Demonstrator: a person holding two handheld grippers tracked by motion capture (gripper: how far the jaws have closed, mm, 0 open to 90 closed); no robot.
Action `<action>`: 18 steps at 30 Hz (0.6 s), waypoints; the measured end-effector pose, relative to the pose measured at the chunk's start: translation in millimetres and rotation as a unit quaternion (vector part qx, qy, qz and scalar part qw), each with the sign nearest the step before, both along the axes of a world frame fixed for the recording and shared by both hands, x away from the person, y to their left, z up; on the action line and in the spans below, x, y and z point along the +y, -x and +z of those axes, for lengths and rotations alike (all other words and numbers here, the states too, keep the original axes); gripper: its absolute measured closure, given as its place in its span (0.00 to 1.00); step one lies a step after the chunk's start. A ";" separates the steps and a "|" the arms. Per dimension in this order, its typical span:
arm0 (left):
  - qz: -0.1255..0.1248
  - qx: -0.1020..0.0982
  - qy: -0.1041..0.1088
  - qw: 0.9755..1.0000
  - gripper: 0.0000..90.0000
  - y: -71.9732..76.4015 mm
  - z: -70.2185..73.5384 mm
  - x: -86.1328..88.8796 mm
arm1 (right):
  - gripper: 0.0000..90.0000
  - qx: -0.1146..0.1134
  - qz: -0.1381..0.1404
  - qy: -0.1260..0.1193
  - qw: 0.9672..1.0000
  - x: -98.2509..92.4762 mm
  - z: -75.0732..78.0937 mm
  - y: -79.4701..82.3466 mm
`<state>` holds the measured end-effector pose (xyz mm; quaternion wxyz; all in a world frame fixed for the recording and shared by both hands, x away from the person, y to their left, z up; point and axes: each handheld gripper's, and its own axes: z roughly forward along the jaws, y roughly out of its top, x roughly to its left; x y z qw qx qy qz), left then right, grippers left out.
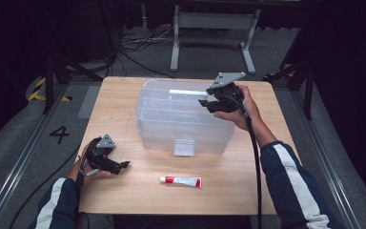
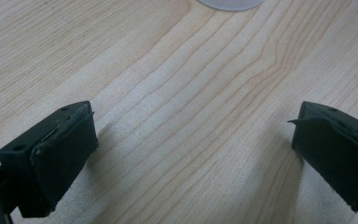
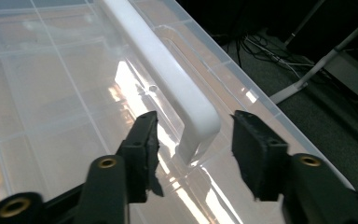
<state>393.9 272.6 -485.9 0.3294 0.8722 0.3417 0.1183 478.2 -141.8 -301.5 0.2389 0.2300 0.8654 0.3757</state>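
Clear plastic box [image 1: 183,119] sits mid-table in the high view, the right gripper [image 1: 208,101] over its lid, the left gripper [image 1: 119,165] resting near a tube [image 1: 181,181]. Left gripper view: jaws spread wide over bare table [image 2: 182,93], holding nothing. Right gripper view: half-open jaws straddle the white handle [image 3: 168,74], pads not touching.

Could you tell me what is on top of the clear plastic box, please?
A white handle lies along the lid of the clear plastic box. The right claw straddles the handle's end, jaws apart, not yet pressing. Through the hazy lid, moulded ribs show; any contents cannot be made out.
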 end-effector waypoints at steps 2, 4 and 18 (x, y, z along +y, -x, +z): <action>0.000 0.000 0.000 1.000 0.00 0.0 0.0 0.0 | 0.65 0.004 0.002 0.008 1.000 0.4 0.3 -2.8; 0.000 0.000 0.000 1.000 0.00 0.0 0.0 0.0 | 0.70 0.010 0.006 0.005 1.000 0.0 1.6 -5.1; 0.001 0.002 0.000 1.000 0.01 0.0 0.3 -0.4 | 0.83 0.005 0.001 0.006 1.000 5.3 -3.3 -7.0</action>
